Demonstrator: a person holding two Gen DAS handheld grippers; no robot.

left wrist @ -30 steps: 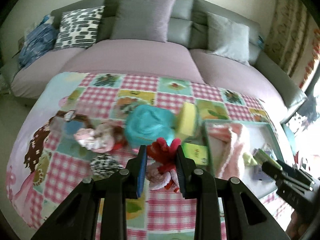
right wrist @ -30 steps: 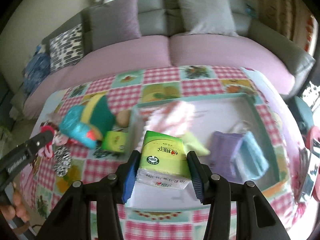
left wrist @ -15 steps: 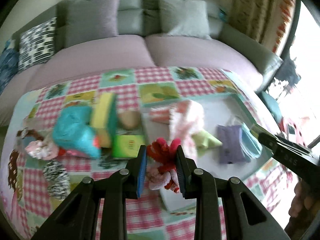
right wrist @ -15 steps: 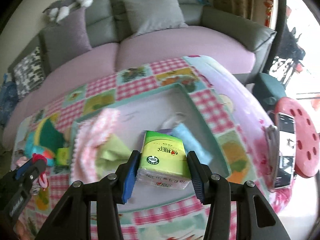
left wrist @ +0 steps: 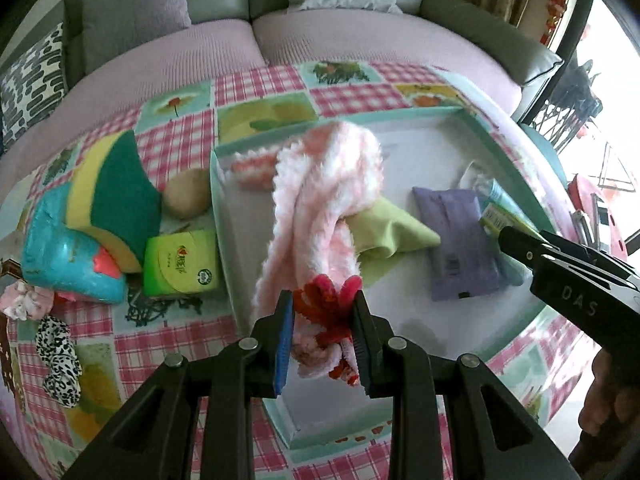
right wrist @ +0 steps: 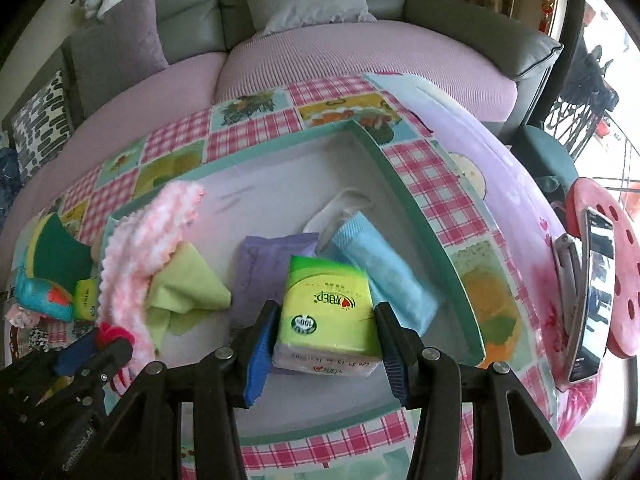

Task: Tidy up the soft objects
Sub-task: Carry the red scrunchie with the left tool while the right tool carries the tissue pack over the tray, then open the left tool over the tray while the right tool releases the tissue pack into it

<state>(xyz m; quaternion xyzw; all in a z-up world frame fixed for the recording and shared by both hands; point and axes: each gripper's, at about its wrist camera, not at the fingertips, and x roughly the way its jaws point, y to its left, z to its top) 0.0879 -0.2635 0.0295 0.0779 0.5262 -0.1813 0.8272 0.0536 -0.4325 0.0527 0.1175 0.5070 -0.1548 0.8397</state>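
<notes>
My left gripper (left wrist: pixel 323 334) clamps a red-pink scrunchie (left wrist: pixel 326 320), its lower part hidden; my right gripper (right wrist: pixel 325 344) grips a tissue pack (right wrist: pixel 326 316) above the tray (right wrist: pixel 424 236), covering the purple pack (right wrist: pixel 260 268).

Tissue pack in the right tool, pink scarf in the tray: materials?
Tissue pack: glossy plastic film over soft paper, judging by its sheen and printed green wrap. Pink scarf: fluffy fleece or chenille-like knit, matte, with a fuzzy pile and scalloped edge.

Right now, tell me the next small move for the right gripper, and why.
Probably lower and release: the right gripper grips a green tissue pack over the teal-rimmed tray, above the purple pack and blue pack already inside.
</notes>
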